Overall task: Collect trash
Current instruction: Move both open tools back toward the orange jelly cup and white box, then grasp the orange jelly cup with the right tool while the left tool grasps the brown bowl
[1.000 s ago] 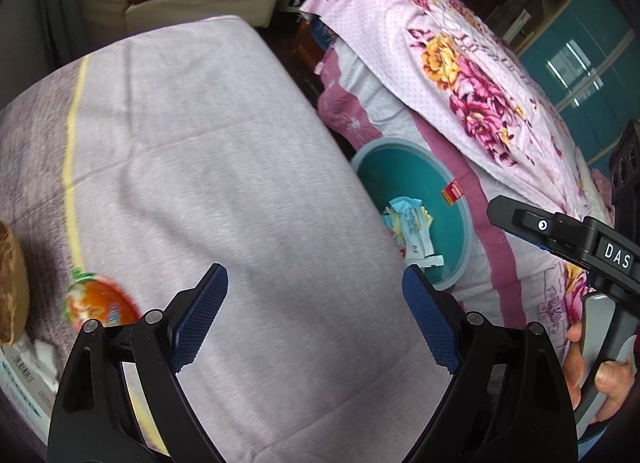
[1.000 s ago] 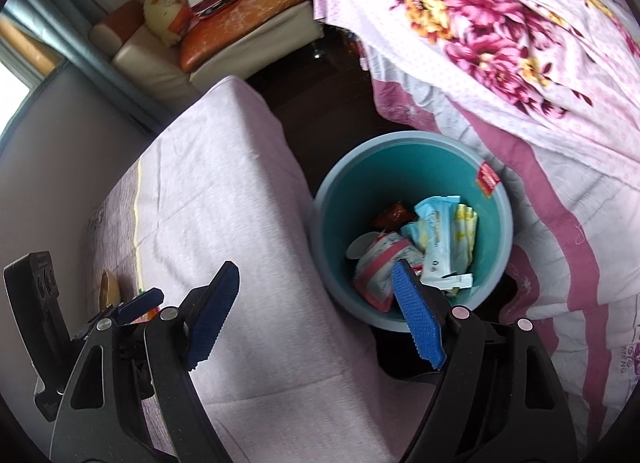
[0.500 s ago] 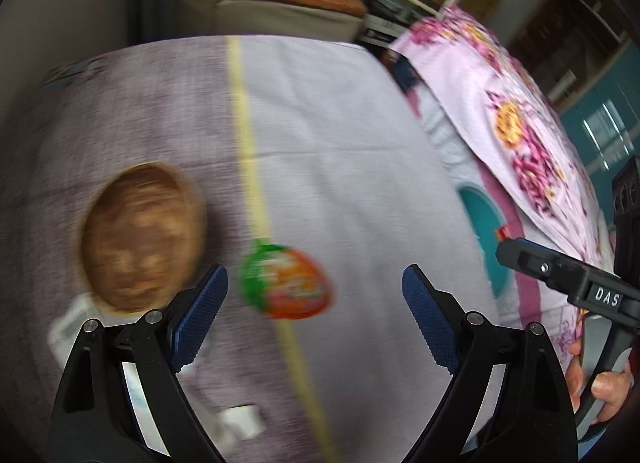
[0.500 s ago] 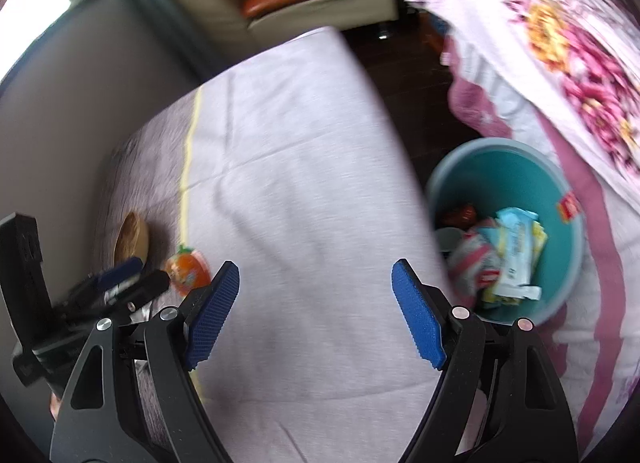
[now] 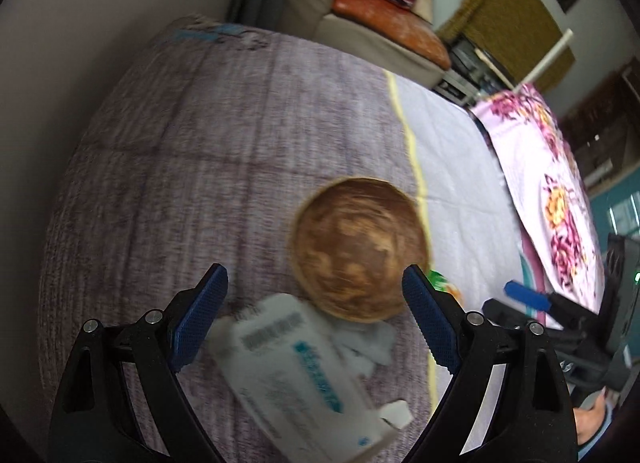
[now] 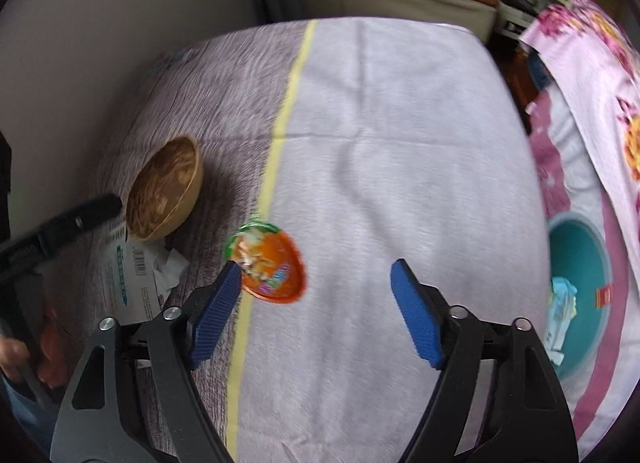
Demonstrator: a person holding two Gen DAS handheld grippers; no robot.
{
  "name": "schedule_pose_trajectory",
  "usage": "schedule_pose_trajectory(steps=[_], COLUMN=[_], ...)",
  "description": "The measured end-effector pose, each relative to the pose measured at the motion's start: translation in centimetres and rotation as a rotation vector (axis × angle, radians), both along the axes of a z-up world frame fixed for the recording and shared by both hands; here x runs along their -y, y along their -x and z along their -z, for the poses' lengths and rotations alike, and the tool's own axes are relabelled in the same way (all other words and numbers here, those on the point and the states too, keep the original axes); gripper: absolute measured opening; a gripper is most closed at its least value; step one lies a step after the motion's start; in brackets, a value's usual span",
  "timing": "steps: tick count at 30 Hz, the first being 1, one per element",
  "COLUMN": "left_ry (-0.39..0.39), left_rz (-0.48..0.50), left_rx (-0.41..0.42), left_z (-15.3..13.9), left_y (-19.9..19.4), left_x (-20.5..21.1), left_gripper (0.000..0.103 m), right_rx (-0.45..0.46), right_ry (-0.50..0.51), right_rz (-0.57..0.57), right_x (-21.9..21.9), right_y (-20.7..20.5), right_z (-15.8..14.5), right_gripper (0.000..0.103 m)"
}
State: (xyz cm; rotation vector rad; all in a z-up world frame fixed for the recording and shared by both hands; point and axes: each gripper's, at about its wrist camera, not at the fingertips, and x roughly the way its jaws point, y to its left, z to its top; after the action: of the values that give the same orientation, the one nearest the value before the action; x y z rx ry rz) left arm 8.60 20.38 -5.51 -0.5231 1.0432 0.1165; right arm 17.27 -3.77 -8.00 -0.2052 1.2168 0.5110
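Change since earlier frame: both views have swung away from the teal bin [image 6: 578, 287] toward the litter on the table; the right jaws are closing, nothing between them.
Left gripper [image 5: 316, 327]: fingers wide apart, empty, hovering above the white paper packet [image 5: 296, 375].
Right gripper [image 6: 316, 303]: fingers moderately apart, holding nothing.
Packet position: flat on the purple tablecloth [image 5: 180, 183], between the left fingers in view, beside the wooden bowl [image 5: 360, 247], crumpled tissue [image 5: 368, 347] against it.
Packet handling (judged): light, thin, limp; take it by a raised edge or flap.
Orange cup lid [image 6: 272, 263]: just beyond the right gripper's left pad, off-centre, flat on the cloth.
Lid handling (judged): light, flexible foil; pinch the curled rim.
Bin position: on the floor, well apart from both items, already holding wrappers.
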Motion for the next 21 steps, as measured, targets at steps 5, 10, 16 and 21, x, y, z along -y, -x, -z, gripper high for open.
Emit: schedule_pose_trajectory(steps=[5,10,16,21], left_ry=[0.018,0.024,0.0,-0.024], left_rz=[-0.025,-0.023,0.003,0.037], left_rx=[-0.027,-0.037,-0.054,-0.045], left_z=[1.2,1.9,2.7,2.7], left_y=[0.3,-0.1,-1.2,-2.1], left_x=[-1.9,-2.4,-1.7,-0.9], left_gripper=[0.089,0.089,0.089,0.089], right_rx=[-0.024,-0.018,-0.017,-0.047], right_ry=[0.018,0.038,0.049,-0.007], right_rz=[-0.057,-0.101,-0.121,-0.075], right_x=[-2.1,-3.5,-4.0,-2.8], right_y=[0.2,0.5,0.7,0.3], right_z=[1.6,2.6,3.5,3.2], right_gripper=[0.056,0.056,0.048,0.048])
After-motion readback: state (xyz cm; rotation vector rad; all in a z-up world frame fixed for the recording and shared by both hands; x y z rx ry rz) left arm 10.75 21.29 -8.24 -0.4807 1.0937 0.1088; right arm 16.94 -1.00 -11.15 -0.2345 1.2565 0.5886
